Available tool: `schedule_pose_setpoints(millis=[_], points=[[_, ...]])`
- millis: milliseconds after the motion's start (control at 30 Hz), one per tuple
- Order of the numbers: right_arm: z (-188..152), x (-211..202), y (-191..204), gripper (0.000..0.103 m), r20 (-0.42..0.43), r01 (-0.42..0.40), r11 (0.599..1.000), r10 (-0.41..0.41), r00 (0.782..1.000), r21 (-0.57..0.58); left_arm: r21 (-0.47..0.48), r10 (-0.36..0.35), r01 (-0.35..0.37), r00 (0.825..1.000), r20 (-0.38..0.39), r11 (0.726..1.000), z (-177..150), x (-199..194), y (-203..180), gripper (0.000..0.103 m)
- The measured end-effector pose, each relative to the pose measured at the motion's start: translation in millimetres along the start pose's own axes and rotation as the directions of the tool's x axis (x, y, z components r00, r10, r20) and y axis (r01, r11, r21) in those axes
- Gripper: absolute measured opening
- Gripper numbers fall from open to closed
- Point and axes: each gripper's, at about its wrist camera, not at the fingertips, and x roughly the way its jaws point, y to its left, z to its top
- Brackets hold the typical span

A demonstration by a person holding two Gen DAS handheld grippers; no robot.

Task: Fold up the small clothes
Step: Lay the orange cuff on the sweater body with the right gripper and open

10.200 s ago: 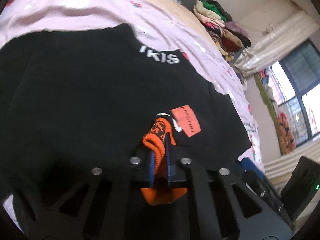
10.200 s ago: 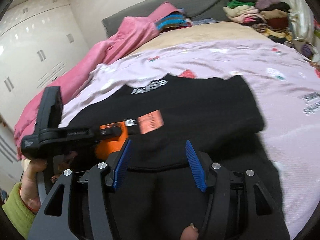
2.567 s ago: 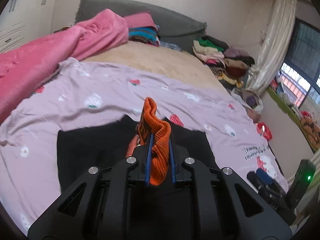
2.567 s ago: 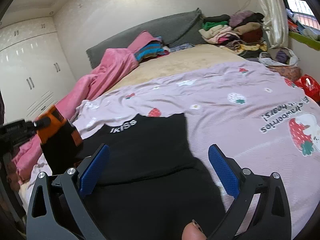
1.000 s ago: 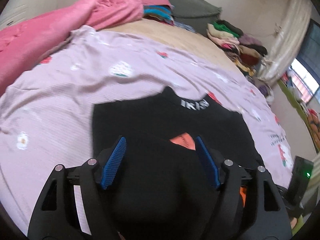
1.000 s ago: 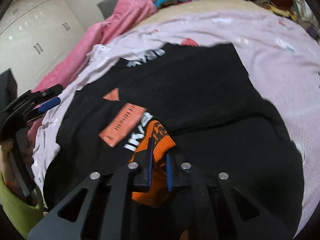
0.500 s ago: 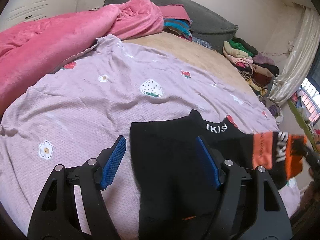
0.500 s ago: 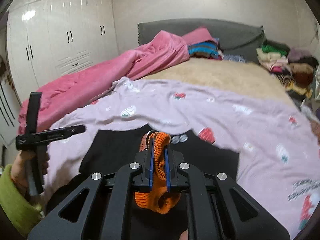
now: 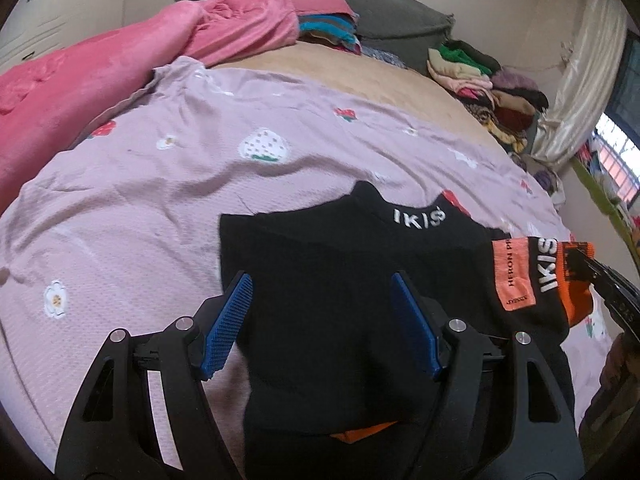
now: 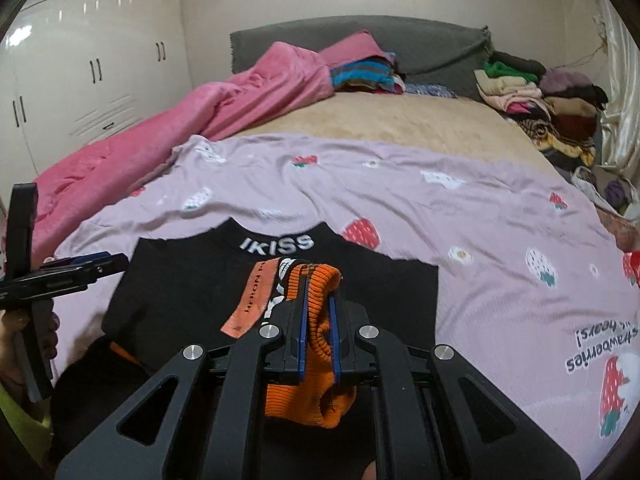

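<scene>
A black sweater (image 9: pixel 328 248) with white "IKISS" on its collar lies flat on the lilac strawberry sheet (image 9: pixel 140 208). My left gripper (image 9: pixel 320 316) hovers open over the sweater's left half, nothing between its blue pads. My right gripper (image 10: pixel 318 292) is shut on the sweater's orange knit cuff (image 10: pixel 316 328) and holds the sleeve up over the body. In the left wrist view that sleeve (image 9: pixel 520 276), with an orange label and the cuff, stretches out to the right from the right gripper (image 9: pixel 600 280). The left gripper (image 10: pixel 108 262) shows at the left edge of the right wrist view.
A pink blanket (image 10: pixel 200 120) is heaped along the bed's left side. Stacks of folded clothes (image 10: pixel 536 96) sit at the far right by a curtain. A grey headboard (image 10: pixel 420 48) and white wardrobe doors (image 10: pixel 92 72) stand behind. A hand (image 10: pixel 40 328) holds the left gripper.
My right gripper has lifted off the sweater with the orange cuff, pulling the sleeve up. The left gripper stays open, over the sweater's left part.
</scene>
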Motion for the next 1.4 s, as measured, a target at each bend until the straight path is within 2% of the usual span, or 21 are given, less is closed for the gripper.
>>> schedule_pose_setpoints(millis=[600, 667, 733, 800, 967, 1000, 1067, 1167, 1400], points=[[-16.0, 20.5, -7.4, 0.009, -0.058, 0.097, 0.995, -0.098, 0.993, -0.021, 0.059, -0.01, 0.013, 0.999, -0.054, 0.998, -13.1, 18.0, -22.6, 0.064], [-17.1, 22.1, -7.6, 0.011, -0.066, 0.107, 0.994, -0.108, 0.992, -0.021, 0.066, -0.011, 0.016, 0.998, -0.062, 0.998, -14.2, 19.1, -24.3, 0.064], [-18.7, 22.1, -6.9, 0.02, -0.065, 0.124, 0.992, -0.125, 0.99, -0.02, 0.074, -0.009, 0.014, 0.998, -0.069, 0.997, -14.2, 19.9, -25.6, 0.064], [-20.1, 19.9, -6.6, 0.027, -0.06, 0.119, 0.993, -0.119, 0.991, -0.013, 0.079, -0.006, 0.012, 0.997, -0.074, 0.997, -15.2, 19.6, -26.6, 0.064], [-22.9, 18.1, 1.7, 0.029, -0.063, 0.083, 0.996, -0.084, 0.994, -0.014, 0.088, -0.027, 0.034, 0.997, -0.078, 0.996, -17.8, 15.2, -30.3, 0.062], [-24.3, 19.4, 5.2, 0.031, -0.071, 0.068, 0.998, -0.069, 0.995, -0.017, 0.093, -0.031, 0.039, 0.996, -0.083, 0.995, -18.9, 15.3, -31.9, 0.059], [-26.2, 21.8, 12.3, 0.033, -0.085, 0.047, 0.999, -0.049, 0.995, -0.024, 0.099, -0.047, 0.058, 0.993, -0.105, 0.993, -21.5, 17.6, -34.4, 0.046], [-30.3, 27.6, 25.0, 0.033, -0.107, 0.007, 0.999, -0.011, 0.994, -0.036, 0.098, -0.068, 0.082, 0.988, -0.139, 0.992, -26.4, 22.6, -37.6, 0.039], [-38.4, 43.4, 51.6, 0.038, -0.157, -0.053, 0.996, 0.041, 0.987, -0.074, 0.127, -0.026, 0.055, 0.976, -0.218, 0.99, -39.5, 35.7, -37.2, 0.038]])
